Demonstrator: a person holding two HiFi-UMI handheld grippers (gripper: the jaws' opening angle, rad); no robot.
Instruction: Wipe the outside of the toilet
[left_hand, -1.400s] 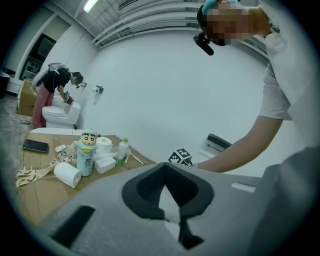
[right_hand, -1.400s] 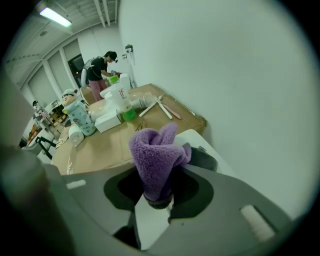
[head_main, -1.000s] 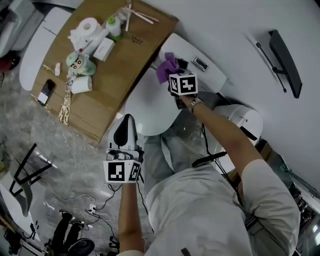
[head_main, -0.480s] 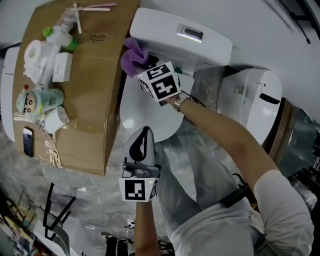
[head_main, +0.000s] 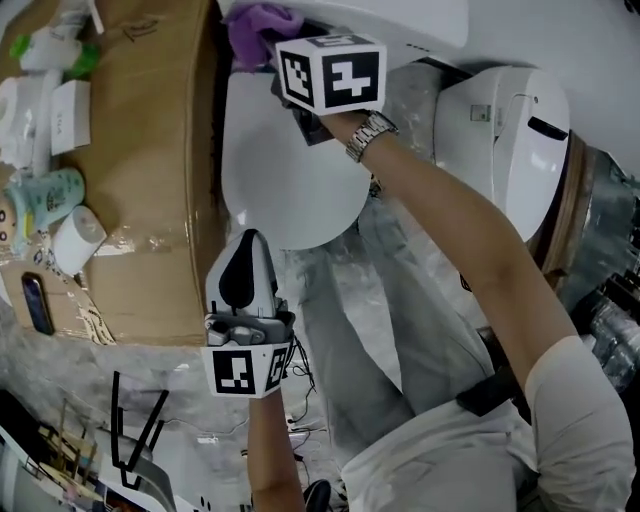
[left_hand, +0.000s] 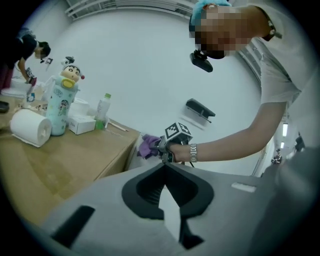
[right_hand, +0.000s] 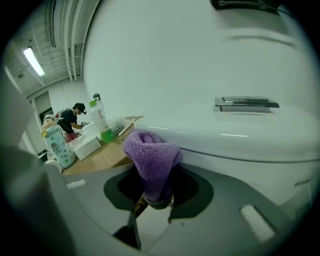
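1. Only the right gripper view lets us see the grip. The right gripper (right_hand: 156, 199) has its jaws clamped on the lower end of a fluffy purple cloth (right_hand: 151, 157). The cloth's bunched top lies against the lower edge of the white ceramic toilet tank (right_hand: 260, 132), left of the chrome flush plate (right_hand: 246, 103).
2. From the head view we place the cloth at the tank's left end, just beside the brown tabletop (head_main: 150, 150). The closed white oval toilet lid (head_main: 290, 170) lies just below that gripper.
3. In the left gripper view, the left gripper (left_hand: 164, 165) has its jaws together with nothing between them. It points toward the cloth but stays well apart from it.
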